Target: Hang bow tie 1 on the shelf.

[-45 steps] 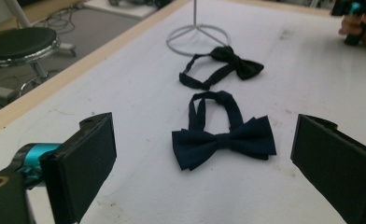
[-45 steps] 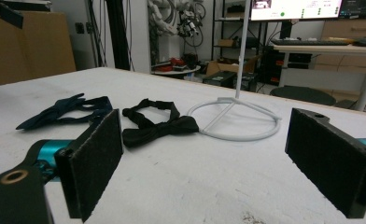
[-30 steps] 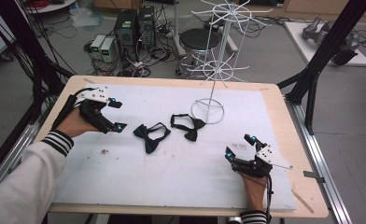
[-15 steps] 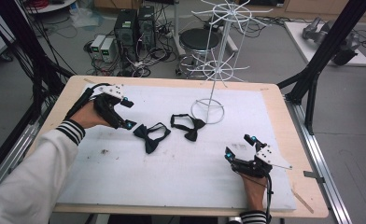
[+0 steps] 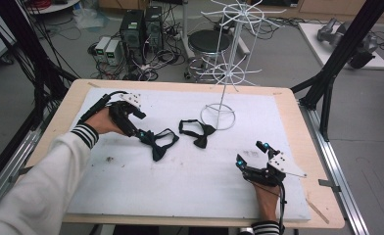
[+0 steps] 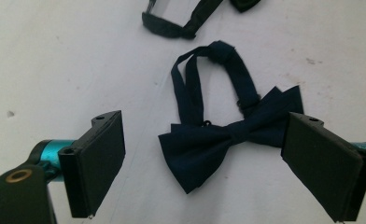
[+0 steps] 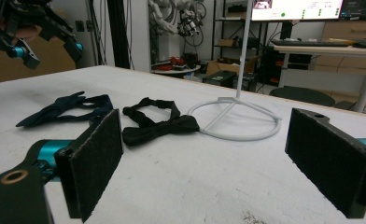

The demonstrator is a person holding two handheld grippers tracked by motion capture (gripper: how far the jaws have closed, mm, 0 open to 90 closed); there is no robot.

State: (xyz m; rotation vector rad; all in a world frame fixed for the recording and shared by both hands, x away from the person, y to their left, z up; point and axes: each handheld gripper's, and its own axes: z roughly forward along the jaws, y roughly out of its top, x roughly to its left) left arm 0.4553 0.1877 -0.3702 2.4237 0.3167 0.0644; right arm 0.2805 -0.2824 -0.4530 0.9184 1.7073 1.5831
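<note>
**Two bow ties flat on the worktop, none hung yet**

Two bow ties lie on the white worktop (image 5: 190,191), both left of the wire stand's ring base (image 5: 218,116). The black bow tie (image 5: 196,132) sits just beside the ring; the navy bow tie (image 6: 228,137) lies farther from it, strap loop pointing away from the left gripper (image 6: 204,163).

Left gripper: over the navy bow tie, jaws spread either side of the bow and just been closing a little; pads not pressing the cloth. Grasp not yet made.

Right gripper (image 5: 256,155): near the worktop's front edge, well apart from the ring base, jaws spread, nothing between them.

Judgement: early stage. Stand's hooks (image 5: 235,12) look bare; both ties remain to be lifted.
</note>
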